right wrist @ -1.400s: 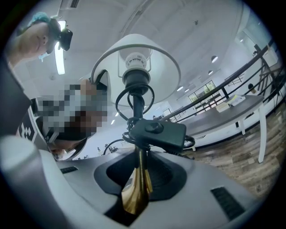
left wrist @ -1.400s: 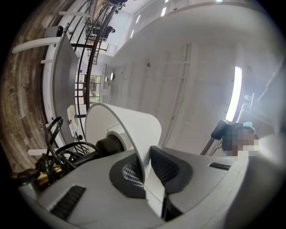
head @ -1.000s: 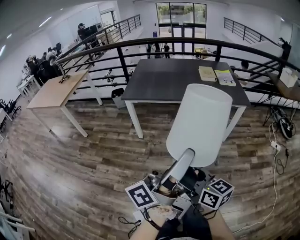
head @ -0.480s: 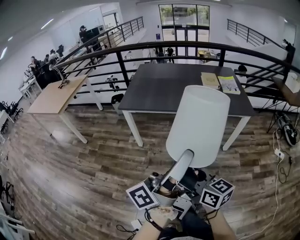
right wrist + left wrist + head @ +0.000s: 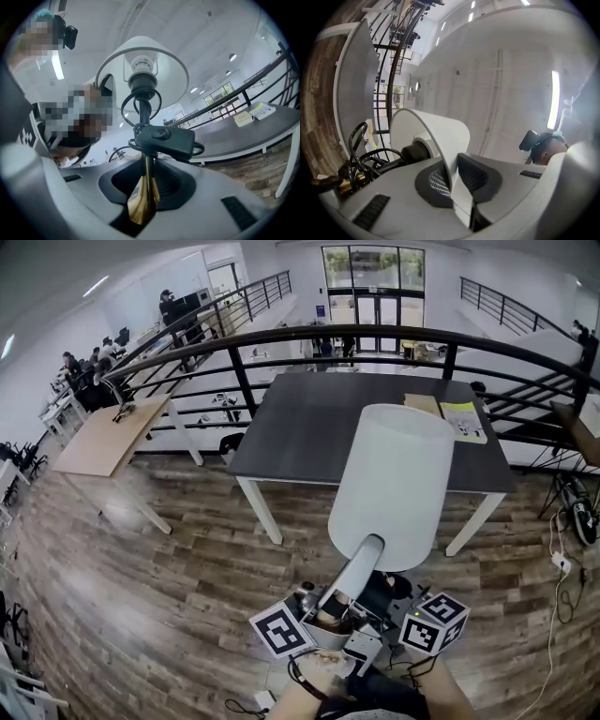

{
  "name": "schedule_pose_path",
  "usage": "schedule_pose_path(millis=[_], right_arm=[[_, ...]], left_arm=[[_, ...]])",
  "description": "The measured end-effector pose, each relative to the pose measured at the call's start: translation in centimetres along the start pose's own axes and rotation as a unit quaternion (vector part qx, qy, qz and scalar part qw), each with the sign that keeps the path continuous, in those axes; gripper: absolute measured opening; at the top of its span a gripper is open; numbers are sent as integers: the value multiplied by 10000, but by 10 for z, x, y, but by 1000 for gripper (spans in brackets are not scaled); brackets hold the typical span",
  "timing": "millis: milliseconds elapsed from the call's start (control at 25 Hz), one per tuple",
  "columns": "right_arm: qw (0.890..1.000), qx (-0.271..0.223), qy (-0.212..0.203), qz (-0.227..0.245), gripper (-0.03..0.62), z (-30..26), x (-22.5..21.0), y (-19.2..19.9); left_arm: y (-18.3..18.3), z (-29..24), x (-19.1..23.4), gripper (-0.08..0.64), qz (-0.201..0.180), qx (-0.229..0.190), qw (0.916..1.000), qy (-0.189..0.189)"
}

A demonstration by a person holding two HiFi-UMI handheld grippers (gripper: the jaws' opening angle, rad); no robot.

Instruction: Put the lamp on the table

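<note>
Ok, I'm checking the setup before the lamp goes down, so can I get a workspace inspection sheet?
Surface: dark table, mostly bare.
Job's things: lamp, held tilted over the floor, not yet on the table.
Clutter: two booklets at the table's far right corner.
Grippers: left gripper shut on the shade rim; right gripper shut on the brass stem.
Cables: switch cord wound round the stem; loose cables on the floor at right.
Surroundings: black railing behind the table; wooden table at left.
</note>
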State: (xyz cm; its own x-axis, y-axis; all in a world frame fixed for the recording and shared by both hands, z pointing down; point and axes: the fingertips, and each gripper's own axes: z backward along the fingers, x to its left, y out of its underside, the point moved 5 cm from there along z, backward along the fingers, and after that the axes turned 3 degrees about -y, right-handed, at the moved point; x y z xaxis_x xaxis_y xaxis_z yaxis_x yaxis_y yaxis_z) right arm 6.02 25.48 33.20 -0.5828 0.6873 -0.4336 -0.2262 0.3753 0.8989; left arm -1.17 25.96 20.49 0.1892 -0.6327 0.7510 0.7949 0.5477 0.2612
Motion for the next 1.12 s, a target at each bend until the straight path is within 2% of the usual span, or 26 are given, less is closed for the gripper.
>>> schedule_pose_path(millis=[440,1120], right_arm=[[9999,33,-127,50,104,-21,-65,-33],[9999,85,-30,-100,104,-44,-115,-48]], left_arm=[[-13,-53,49,32,-117,-75,9999,-9],[-32,-89,96,32,21,-55,9999,-154]])
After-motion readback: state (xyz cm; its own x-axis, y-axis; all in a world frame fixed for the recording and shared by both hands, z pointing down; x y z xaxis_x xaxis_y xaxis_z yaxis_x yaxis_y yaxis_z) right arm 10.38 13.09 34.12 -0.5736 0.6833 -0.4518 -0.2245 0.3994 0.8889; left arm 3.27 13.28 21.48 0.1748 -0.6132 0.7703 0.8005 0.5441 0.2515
